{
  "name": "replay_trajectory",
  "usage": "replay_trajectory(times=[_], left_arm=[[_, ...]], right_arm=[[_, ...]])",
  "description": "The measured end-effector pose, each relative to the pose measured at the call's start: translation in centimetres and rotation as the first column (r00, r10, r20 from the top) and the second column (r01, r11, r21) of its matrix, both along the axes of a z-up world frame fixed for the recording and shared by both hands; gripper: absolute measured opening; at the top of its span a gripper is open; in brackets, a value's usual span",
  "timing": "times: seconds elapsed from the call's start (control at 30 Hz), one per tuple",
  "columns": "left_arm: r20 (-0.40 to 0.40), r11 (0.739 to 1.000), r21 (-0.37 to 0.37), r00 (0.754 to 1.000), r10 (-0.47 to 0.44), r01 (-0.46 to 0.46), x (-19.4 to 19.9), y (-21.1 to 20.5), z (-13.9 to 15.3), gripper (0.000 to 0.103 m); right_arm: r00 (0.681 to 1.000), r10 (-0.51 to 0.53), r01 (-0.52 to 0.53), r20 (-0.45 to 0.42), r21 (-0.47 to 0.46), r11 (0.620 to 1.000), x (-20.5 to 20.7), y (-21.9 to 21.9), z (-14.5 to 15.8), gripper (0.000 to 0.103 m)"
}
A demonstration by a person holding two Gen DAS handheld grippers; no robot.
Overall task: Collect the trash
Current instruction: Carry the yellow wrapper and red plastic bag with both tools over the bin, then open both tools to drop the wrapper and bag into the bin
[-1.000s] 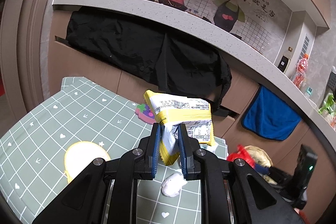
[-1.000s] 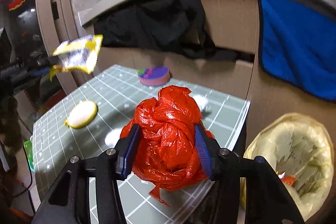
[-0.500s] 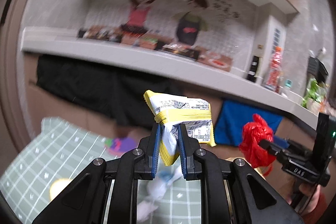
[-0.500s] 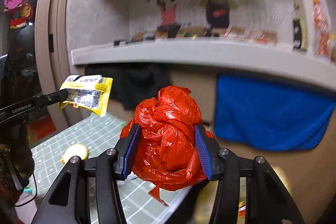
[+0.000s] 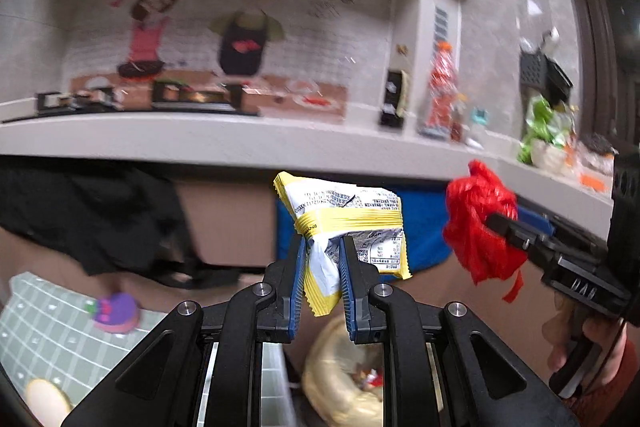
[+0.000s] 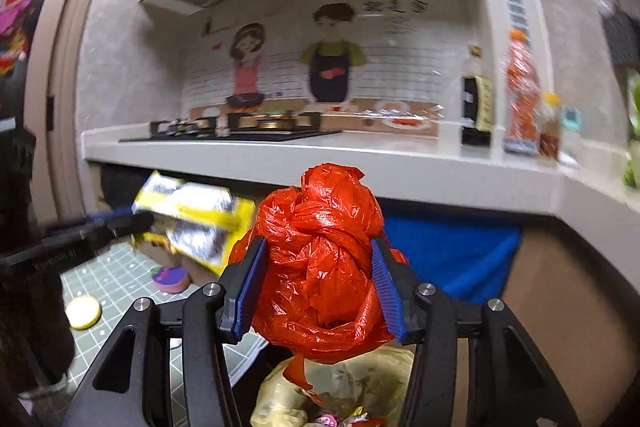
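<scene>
Since a second ago both hands have lifted off the green checked worktop and swung toward the bin; the worktop has slid to the lower left of each view and the yellow-lined trash bin now sits right under the jaws. The left hand-held gripper is clenched on a yellow and white snack wrapper, pinched at its crumpled lower end, the printed upper part fanning out above the fingers. The right hand-held gripper is clenched round a balled-up red plastic bag, its jaws standing wide on either side of the wad, a loose tail dangling toward the bin. Both pieces look feather-light, soft and crinkly; the film is probably slick, so a hold across a bunched part, as here, seems safest. On release the bag may spring open and cling to a pad. A purple toy and a yellow disc lie on the worktop.
</scene>
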State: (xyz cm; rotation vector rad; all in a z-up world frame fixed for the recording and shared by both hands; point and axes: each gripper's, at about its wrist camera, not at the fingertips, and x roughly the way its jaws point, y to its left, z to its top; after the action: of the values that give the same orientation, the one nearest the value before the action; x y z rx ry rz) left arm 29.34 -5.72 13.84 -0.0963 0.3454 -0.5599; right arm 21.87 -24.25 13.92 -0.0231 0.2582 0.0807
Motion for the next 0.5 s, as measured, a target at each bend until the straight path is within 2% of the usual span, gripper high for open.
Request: replay_trajectory(times=[0.1,0.23,0.5], left_arm=[[-0.042,0.999,0.022,0.998,-0.045,0.046,1.1,-3.1,-1.5,0.018],[-0.102,0.995,0.047,0.991,-0.088,0.093,1.9,-5.8,-3.8,0.018],[-0.212,0.988,0.065,0.97,-0.121,0.138,3.8,-8.7,-7.6,0.018]], right_arm=[[0.999,-0.012,0.014,-0.03,0.075,0.997,0.1,-2.7,-1.2,0.048],[0.996,-0.046,0.053,-0.074,0.092,0.994,0.8,-4.7,-3.5,0.048],[0.984,-0.054,0.081,-0.172,0.152,0.985,2.9,-7.3,-7.6,0.048]])
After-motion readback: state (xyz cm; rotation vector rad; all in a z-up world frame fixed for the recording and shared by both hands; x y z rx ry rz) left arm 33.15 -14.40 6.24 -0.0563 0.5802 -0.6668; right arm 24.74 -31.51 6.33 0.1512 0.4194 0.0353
